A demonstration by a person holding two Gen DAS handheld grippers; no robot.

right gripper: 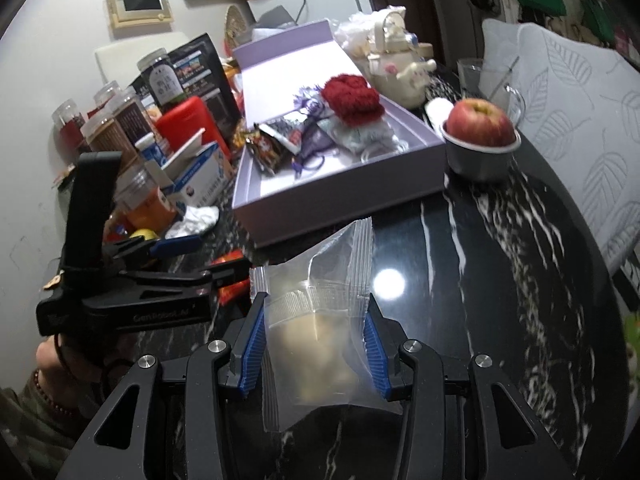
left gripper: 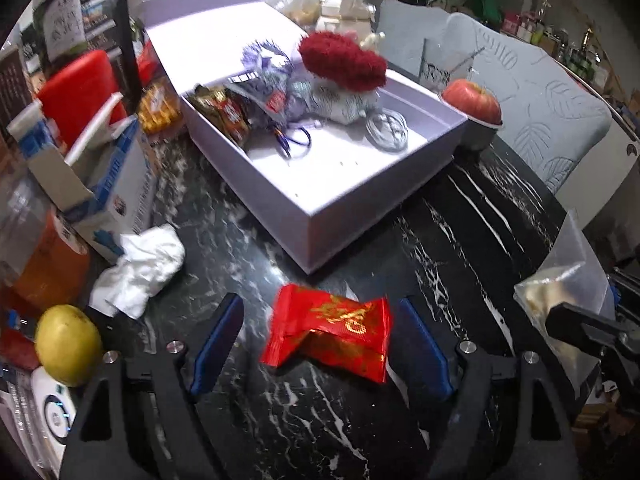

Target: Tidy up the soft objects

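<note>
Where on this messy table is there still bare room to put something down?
The near half of the lavender box floor is bare, in front of the purple pouch. Dark tabletop lies open between box, apple bowl and table edge. Left of the box, jars and cartons crowd it.

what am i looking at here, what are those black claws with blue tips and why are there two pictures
There is no robot here. A person holds a hand-operated claw in each hand, and each claw carries a camera looking forward along its two fingers; that gives the two pictures.

The left gripper is open, with a red candy packet lying between its fingers on the black marble table.

The right gripper is shut on a clear zip bag with something pale inside.

Ahead sits an open lavender box already holding a fuzzy red item, pouches and wrapped snacks. Nearby are a crumpled tissue and an apple in a small bowl.
</note>
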